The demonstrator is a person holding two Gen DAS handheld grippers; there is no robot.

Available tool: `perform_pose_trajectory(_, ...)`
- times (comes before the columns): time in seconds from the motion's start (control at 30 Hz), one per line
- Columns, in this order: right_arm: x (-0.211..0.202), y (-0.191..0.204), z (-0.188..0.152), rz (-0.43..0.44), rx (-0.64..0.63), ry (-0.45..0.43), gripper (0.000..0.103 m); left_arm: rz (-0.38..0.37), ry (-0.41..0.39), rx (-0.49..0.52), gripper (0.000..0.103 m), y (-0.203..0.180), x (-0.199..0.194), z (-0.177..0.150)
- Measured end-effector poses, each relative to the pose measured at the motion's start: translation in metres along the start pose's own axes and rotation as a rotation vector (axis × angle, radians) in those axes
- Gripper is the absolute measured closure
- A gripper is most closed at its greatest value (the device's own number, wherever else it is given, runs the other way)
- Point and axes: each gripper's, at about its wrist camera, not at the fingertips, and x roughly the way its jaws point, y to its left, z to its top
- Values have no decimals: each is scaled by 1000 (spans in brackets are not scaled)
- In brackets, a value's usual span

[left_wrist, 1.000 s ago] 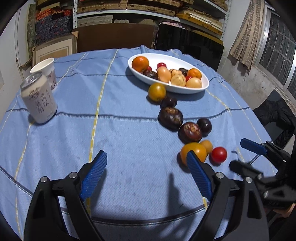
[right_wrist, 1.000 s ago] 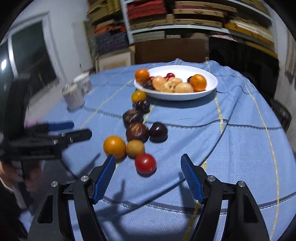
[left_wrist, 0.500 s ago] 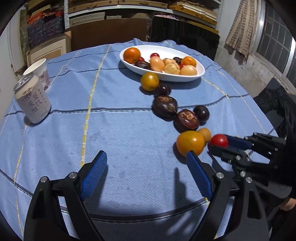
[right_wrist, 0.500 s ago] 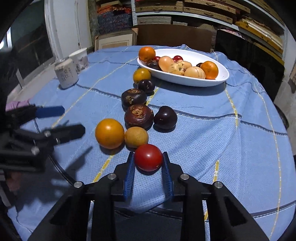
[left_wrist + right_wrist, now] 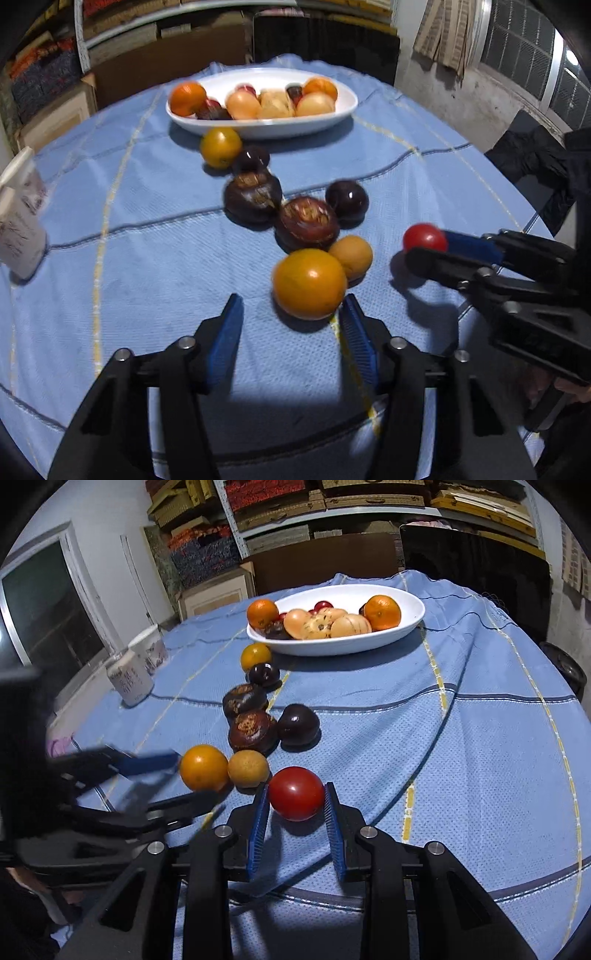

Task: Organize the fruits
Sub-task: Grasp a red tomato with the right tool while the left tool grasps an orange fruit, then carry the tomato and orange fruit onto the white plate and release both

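The right gripper [image 5: 295,805] is closed on the red tomato [image 5: 295,793], its blue pads pressing both sides, just above the blue cloth of the worktop [image 5: 461,738]. The left gripper [image 5: 291,314] is closing its jaws around the big orange [image 5: 309,283]; the pads do not press it yet. Further back stands the white bowl [image 5: 406,627] with more fruit.
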Motion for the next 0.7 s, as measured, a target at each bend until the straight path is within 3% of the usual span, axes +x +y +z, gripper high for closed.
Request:
perform_pose_trajectory(0.07,0,-2,0,6,10,-2,73,11,1,12,52,-3,3,3)
perform_pose_trajectory(0.13,0,-4,0,18,19,-1,73,0,-3,13,65,-4,4,5)
perform_pose_trajectory(0.33,0,-8,0,35,40,-6,73,23,-15,12,65,-5,-1,2)
perform_pose_trajectory(0.7,-15,-5,6,62,60,-29,73,21,-84,-45,65,19,-45,1)
